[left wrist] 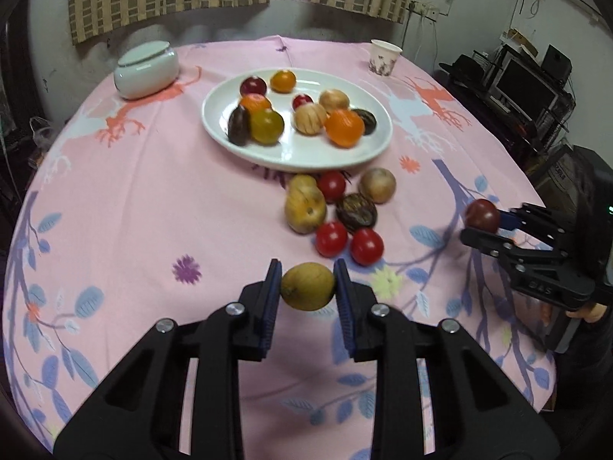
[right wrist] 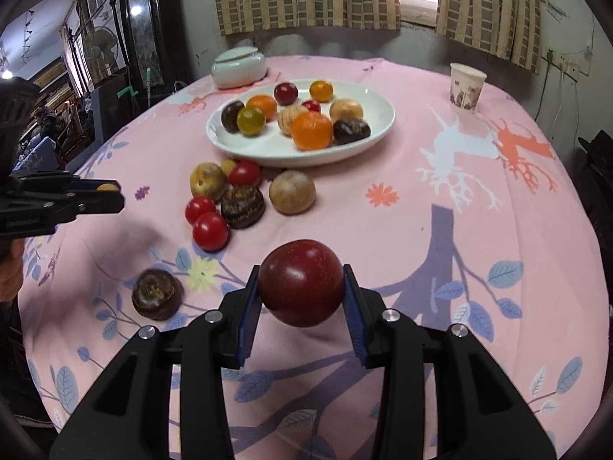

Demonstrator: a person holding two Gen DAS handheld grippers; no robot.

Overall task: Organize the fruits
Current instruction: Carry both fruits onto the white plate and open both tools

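Note:
My left gripper [left wrist: 308, 285] is shut on a yellow-brown fruit [left wrist: 307, 286], held above the pink tablecloth. My right gripper [right wrist: 302, 283] is shut on a dark red plum [right wrist: 301, 281]; it also shows in the left wrist view [left wrist: 483, 219] at the right. A white plate [left wrist: 302, 157] at the table's middle holds several fruits. Loose fruits lie in front of it: red tomatoes [left wrist: 331, 238], a yellow pear [left wrist: 304, 207], a dark ridged fruit [left wrist: 356, 211] and a tan round fruit [left wrist: 377, 185]. Another dark ridged fruit [right wrist: 157, 293] lies alone near my right gripper.
A white lidded jar [left wrist: 146, 69] stands at the back left and a paper cup [left wrist: 384, 57] at the back right. The round table has a pink patterned cloth [left wrist: 153, 199]. Shelves with a monitor [left wrist: 526, 88] stand beyond the right edge.

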